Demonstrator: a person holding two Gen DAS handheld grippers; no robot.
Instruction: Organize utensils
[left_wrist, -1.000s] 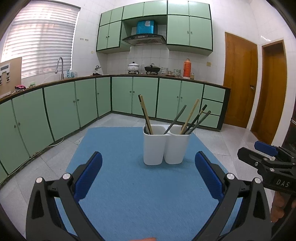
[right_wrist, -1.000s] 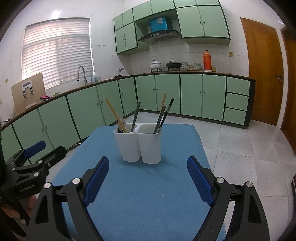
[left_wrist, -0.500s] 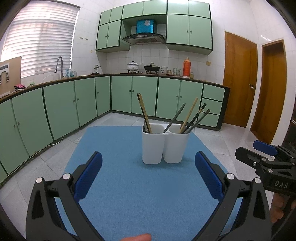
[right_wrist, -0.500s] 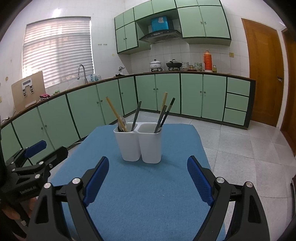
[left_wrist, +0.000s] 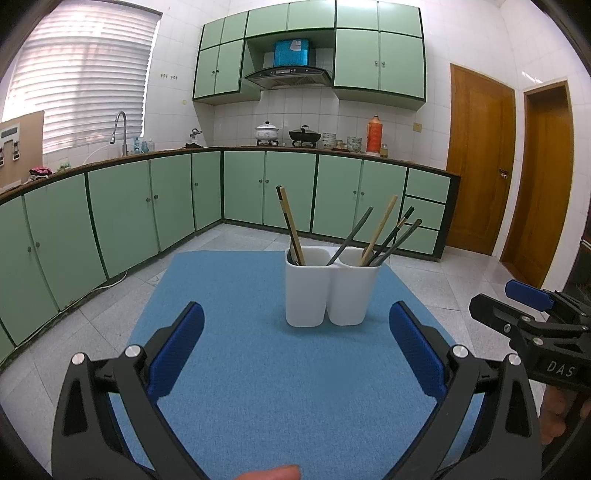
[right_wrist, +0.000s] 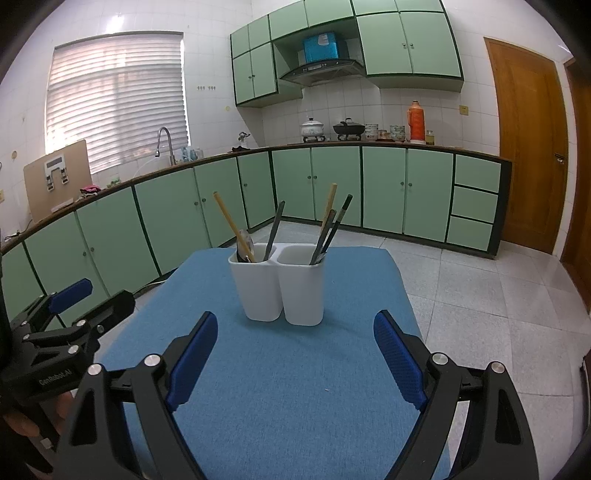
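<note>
Little has moved since earlier frames; holder (left_wrist: 332, 291) w/ chopsticks (left_wrist: 376, 230) is seen slightly lower, mid blue mat (left_wrist: 258, 369). Bare mat is left all round holder, esp. in front. Left gripper (left_wrist: 295, 350) & right gripper (right_wrist: 295, 358) are held wide apart, nothing gripped or touched.

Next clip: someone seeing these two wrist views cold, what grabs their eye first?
Probably the white twin-cup holder standing near the middle of the blue mat, with chopsticks leaning out of both cups. Next, the two open grippers: the left gripper and the right gripper each frame the holder without touching it. Behind, green cabinets line the kitchen walls.
</note>
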